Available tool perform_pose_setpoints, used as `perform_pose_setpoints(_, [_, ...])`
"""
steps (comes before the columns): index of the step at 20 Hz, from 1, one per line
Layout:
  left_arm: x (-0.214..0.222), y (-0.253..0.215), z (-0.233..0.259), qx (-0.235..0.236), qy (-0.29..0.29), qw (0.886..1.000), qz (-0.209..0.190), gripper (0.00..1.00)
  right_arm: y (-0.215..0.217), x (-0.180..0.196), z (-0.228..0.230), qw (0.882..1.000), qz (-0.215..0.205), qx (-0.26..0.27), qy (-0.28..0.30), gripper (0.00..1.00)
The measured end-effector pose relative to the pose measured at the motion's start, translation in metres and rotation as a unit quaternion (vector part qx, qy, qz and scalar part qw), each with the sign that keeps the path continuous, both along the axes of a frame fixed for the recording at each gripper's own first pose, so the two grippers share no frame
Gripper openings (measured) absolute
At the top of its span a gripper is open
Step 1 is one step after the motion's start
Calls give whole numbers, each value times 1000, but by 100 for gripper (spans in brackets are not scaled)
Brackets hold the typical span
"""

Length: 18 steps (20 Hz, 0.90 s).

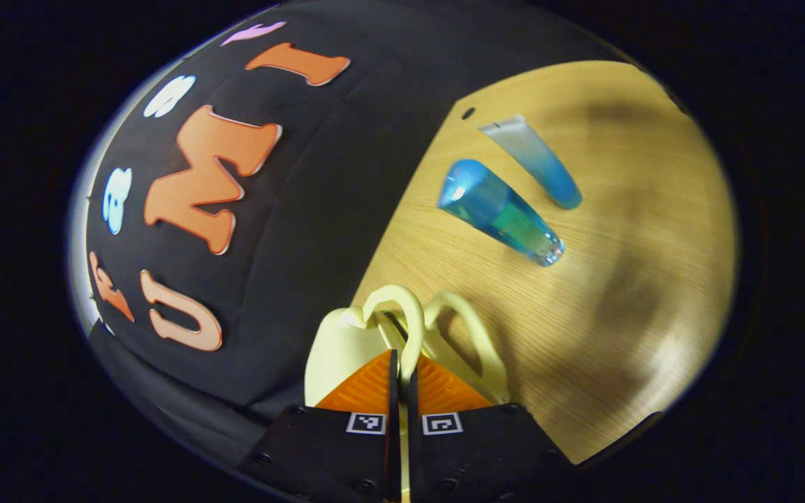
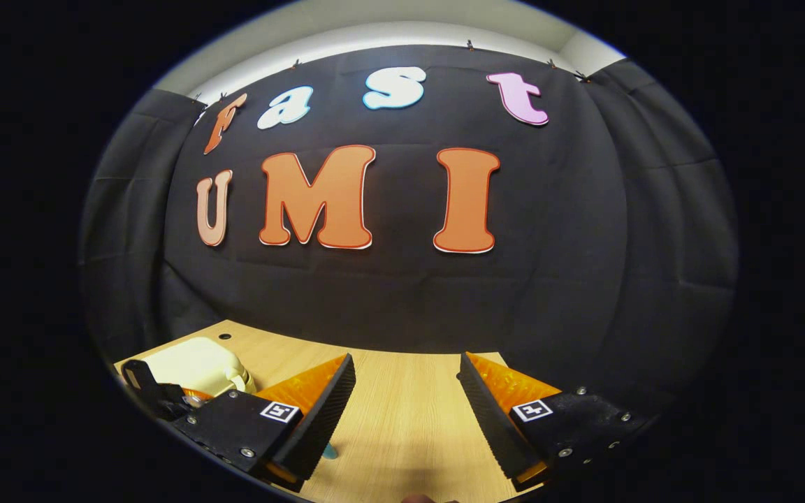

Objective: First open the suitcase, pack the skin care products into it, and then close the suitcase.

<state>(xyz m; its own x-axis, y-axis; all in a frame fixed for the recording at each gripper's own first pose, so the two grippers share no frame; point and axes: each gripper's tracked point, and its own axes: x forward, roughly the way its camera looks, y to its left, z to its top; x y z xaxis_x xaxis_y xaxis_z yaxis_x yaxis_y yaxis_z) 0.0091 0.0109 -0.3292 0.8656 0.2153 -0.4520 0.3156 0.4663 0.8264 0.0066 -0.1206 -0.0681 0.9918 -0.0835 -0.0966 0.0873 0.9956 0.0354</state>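
A small pale-yellow suitcase stands on the wooden table, its lid looking slightly lifted. My left gripper is shut on one of its two looped handles; the other handle hangs free beside it. Beyond the case lie a clear blue bottle and a blue-and-white tube, both flat on the table. In the right gripper view my right gripper hangs open above the table with nothing between its fingers. The suitcase sits to its left.
The black cloth wall closes off the table's far edge, close behind the suitcase. A small dark hole marks the tabletop near the tube. Bare wood stretches under the right gripper.
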Motion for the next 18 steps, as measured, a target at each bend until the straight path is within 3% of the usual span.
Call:
perform_pose_setpoints(7, [1, 2, 6, -100, -75, 990, 70, 4, 23, 9, -7, 999, 41, -9, 11, 95])
perform_pose_setpoints(12, [4, 0, 10, -169, -119, 973, 103, 4, 46, 19, 4, 999, 35, -6, 8, 95])
perform_pose_setpoints(18, [5, 1, 11, -246, -169, 944, 142, 4, 93, 26, 14, 999, 37, -14, 7, 95])
